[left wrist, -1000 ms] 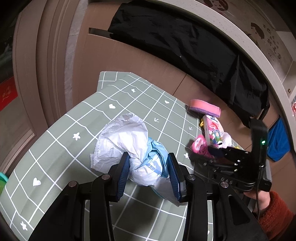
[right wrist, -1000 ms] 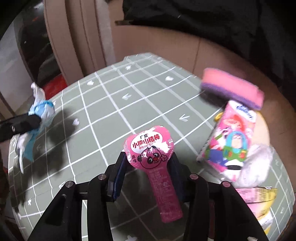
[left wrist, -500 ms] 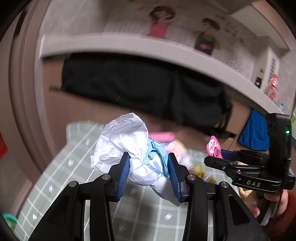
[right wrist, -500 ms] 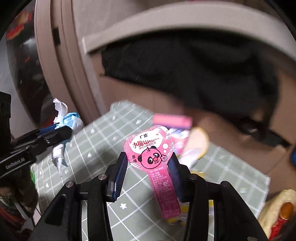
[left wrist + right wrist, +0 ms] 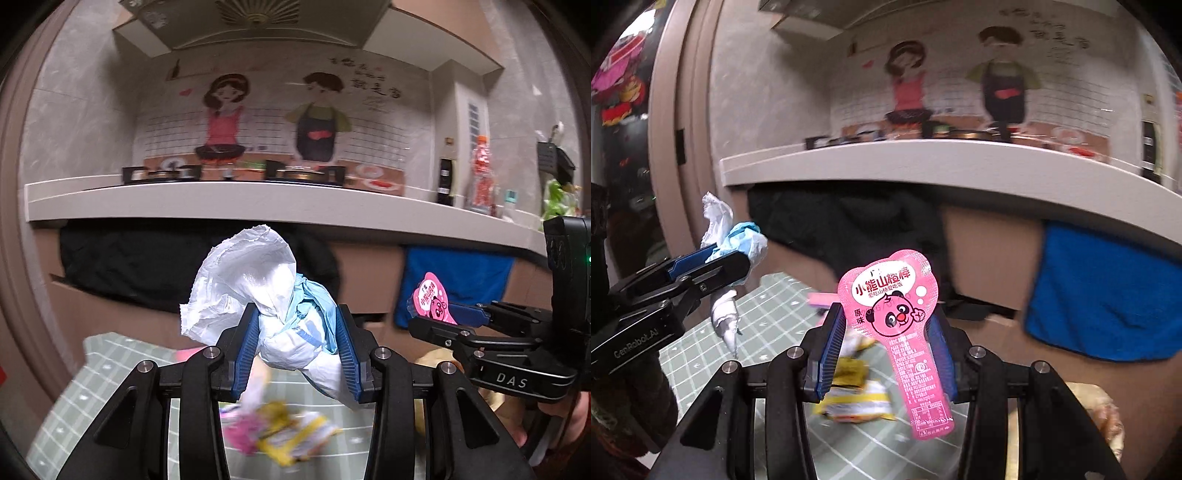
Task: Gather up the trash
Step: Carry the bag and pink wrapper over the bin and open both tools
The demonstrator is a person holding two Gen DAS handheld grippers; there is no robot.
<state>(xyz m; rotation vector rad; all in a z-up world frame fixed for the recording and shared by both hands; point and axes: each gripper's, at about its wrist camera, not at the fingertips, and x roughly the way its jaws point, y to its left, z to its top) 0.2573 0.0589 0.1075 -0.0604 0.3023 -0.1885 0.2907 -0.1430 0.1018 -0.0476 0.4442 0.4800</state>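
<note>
My left gripper [image 5: 295,325] is shut on a crumpled wad of white and light blue tissue [image 5: 269,295], held up in the air above the green checked tablecloth [image 5: 110,380]. In the right wrist view the same tissue wad [image 5: 738,240] shows at the left in that gripper [image 5: 713,264]. My right gripper [image 5: 886,328] is shut on a pink candy wrapper [image 5: 897,314] with a cartoon bear, its tail hanging down. From the left wrist view the wrapper [image 5: 430,299] sticks up out of the right gripper [image 5: 443,314].
Blurred yellow and pink snack wrappers [image 5: 280,435] lie on the tablecloth below. Behind runs a white kitchen counter [image 5: 221,203] with a stove, black cloth [image 5: 140,266] and a blue towel [image 5: 1104,295] hanging under it. A door frame [image 5: 672,147] stands at the left.
Both grippers have lifted off the table with their trash and tilted up, so the counter and wall mural now fill the views. The grips have not changed.
</note>
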